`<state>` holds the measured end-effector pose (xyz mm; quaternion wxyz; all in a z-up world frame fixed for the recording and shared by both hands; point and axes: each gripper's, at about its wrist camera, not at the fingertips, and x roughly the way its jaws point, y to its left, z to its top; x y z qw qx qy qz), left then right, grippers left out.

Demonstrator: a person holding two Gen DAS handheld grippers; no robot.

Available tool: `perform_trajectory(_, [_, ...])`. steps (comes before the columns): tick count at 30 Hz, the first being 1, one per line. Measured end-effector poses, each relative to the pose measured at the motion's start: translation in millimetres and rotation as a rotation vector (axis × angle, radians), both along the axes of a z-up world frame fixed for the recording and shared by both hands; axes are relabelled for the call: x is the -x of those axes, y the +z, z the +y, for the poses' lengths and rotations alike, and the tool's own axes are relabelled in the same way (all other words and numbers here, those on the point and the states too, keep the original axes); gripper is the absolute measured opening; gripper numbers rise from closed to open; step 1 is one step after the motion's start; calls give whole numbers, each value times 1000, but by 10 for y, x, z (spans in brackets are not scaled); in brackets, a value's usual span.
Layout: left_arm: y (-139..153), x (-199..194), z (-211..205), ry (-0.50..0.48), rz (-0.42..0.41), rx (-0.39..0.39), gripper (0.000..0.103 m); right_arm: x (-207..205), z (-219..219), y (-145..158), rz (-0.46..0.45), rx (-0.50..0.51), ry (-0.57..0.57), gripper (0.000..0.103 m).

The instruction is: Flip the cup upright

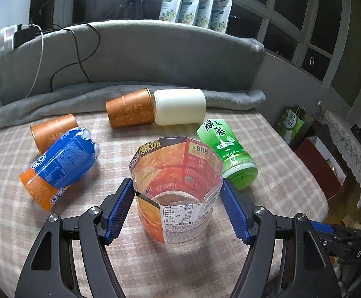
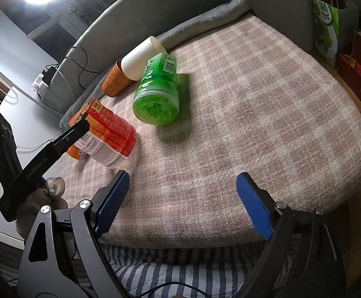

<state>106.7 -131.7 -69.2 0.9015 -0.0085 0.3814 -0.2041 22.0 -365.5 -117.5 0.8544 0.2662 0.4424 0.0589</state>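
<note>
1. The orange-red cut-bottle cup [image 1: 178, 188] is seen standing upright on the pink plaid blanket [image 1: 121, 134], open mouth up, its clear base visible through the opening.
2. The left gripper [image 1: 178, 186] is seen with its blue pads [image 1: 119, 209] set wide on either side of the cup; the tips appear to sit right at the rim's edges, but whether they press it or only flank it cannot be told.
3. From the right wrist view the same cup [image 2: 108, 136] is partly hidden behind one dark finger of the left gripper [image 2: 76, 134], and contact there is hard to judge.
4. The right gripper [image 2: 183, 198] is held wide open over bare blanket [image 2: 255, 114], nothing between its fingers.
5. A green tea bottle cup [image 1: 226, 152] is seen lying on its side just right of the upright cup; its far end is out of sight in the left view.
6. A blue-and-orange bottle cup [image 1: 61, 166] lies tipped at left, overlapping a brown paper cup [image 1: 52, 134] behind it.
7. Further back, a second brown paper cup [image 1: 129, 110] and a white cup [image 1: 180, 106] lie mouth to mouth against the grey rolled blanket [image 1: 56, 101].
8. Four printed pouches [image 1: 195, 0] lean at the window, their print too small to read.
</note>
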Motion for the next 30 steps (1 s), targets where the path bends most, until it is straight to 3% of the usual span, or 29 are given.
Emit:
perform_trajectory(18, [-1,53,-9,-25,-3,-13,71,11,42,75,-13,30,3,90])
perform_trajectory(30, [16,125,25,-46,-11,-22,78,6,53,130,-26,45,1,90])
